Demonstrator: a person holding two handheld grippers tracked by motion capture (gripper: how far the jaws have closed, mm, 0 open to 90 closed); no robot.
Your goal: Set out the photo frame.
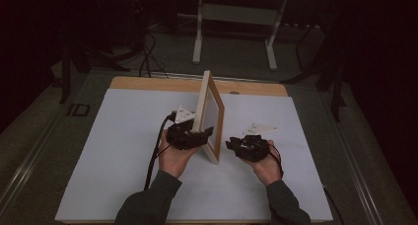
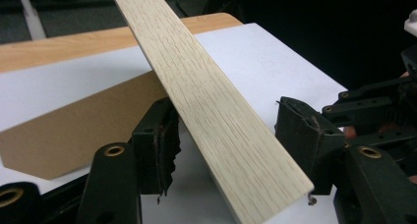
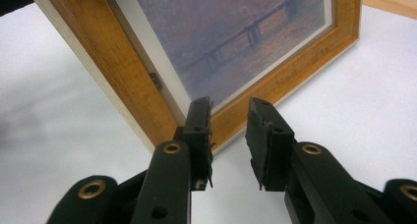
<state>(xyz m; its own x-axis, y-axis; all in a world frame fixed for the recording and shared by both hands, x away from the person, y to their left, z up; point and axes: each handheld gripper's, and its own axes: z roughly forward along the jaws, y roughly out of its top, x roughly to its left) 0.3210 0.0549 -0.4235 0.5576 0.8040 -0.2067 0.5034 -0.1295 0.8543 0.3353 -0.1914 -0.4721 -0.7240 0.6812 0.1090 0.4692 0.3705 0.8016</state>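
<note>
Left tongs straddle the near edge of the picture frame, jaws spread, not pinching. Frame stands upright mid-tabletop. Right tongs just beside it, jaws narrowly parted, holding nothing.

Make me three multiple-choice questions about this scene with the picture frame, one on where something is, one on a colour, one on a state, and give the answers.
1. Where is the right hand-held gripper relative to the picture frame?
A. On the frame's picture side, apart from it
B. Under the frame
C. Clamped on its top edge

2. What colour is the sheet covering the table?
A. Green
B. White
C. Red

3. How does the frame stand?
A. Flat, face down
B. Flat, face up
C. Up on its edge, with the left hand-held gripper at its near side rail

Answers:
1 A: the right gripper view looks at the picture with its jaws short of the frame.
2 B: it shows white in every view.
3 C: the high view shows it upright, the pale edge between the left jaws.
</note>
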